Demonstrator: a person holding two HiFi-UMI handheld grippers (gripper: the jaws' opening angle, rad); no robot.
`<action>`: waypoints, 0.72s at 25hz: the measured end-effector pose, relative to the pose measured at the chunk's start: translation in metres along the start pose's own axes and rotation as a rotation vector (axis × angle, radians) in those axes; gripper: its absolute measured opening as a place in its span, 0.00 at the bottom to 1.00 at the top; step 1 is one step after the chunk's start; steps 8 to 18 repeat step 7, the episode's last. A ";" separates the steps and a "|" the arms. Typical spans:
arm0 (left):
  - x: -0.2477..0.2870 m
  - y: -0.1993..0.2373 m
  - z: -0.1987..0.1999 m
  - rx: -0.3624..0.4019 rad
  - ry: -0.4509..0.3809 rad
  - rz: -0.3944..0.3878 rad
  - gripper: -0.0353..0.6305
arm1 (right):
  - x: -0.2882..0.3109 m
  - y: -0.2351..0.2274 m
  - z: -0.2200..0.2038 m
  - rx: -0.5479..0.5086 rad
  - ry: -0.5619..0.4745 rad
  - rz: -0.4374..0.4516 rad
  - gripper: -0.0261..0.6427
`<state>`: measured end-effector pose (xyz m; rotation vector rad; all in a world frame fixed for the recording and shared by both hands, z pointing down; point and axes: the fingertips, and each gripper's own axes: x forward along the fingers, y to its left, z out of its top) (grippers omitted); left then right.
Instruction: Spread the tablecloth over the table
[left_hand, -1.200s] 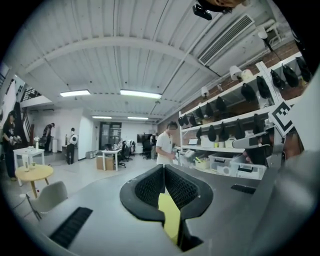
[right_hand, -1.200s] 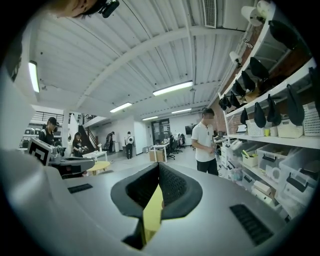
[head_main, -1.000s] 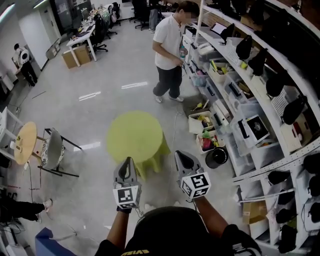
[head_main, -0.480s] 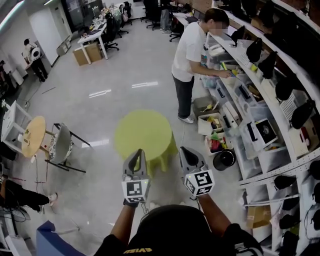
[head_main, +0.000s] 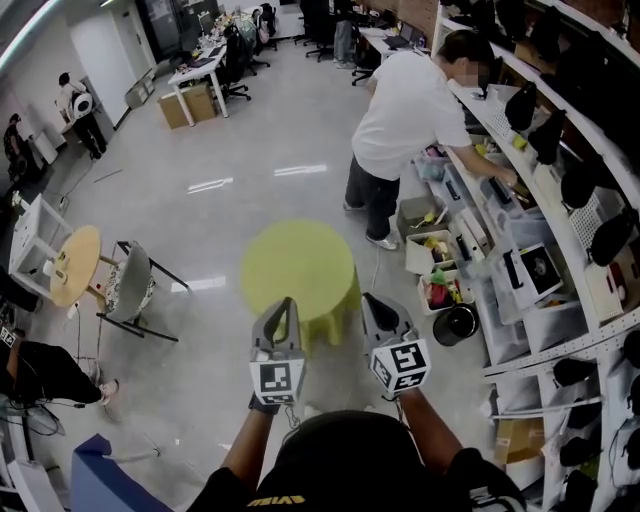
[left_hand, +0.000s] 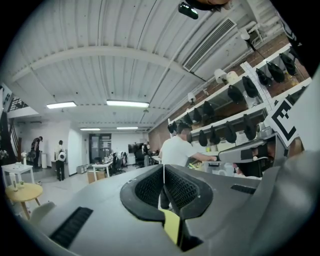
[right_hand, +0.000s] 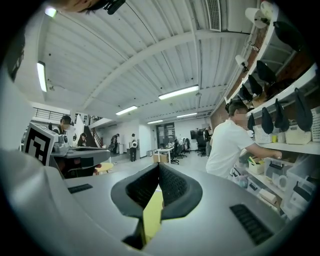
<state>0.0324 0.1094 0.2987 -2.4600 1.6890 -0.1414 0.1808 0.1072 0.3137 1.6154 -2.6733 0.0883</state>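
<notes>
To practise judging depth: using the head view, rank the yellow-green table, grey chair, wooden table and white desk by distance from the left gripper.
1. yellow-green table, directly ahead of the left gripper
2. grey chair, to the left
3. round wooden table, farther left
4. white desk, far across the floor

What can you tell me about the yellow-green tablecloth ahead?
The tablecloth is plain yellow-green fabric, spread flat and smooth in a round shape, hiding what bears it. At its near right side a fold hangs down toward the grey floor. Nothing stands on it. The left gripper and right gripper, both shut, show at its near edge; contact cannot be told.
</notes>
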 end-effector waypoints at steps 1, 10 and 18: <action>0.000 0.000 -0.001 0.003 0.004 -0.003 0.08 | 0.000 0.001 0.000 -0.004 0.002 -0.001 0.04; -0.011 0.004 -0.007 0.001 0.030 0.002 0.08 | 0.003 0.012 -0.003 -0.002 0.022 0.021 0.04; -0.011 0.004 -0.007 0.001 0.030 0.002 0.08 | 0.003 0.012 -0.003 -0.002 0.022 0.021 0.04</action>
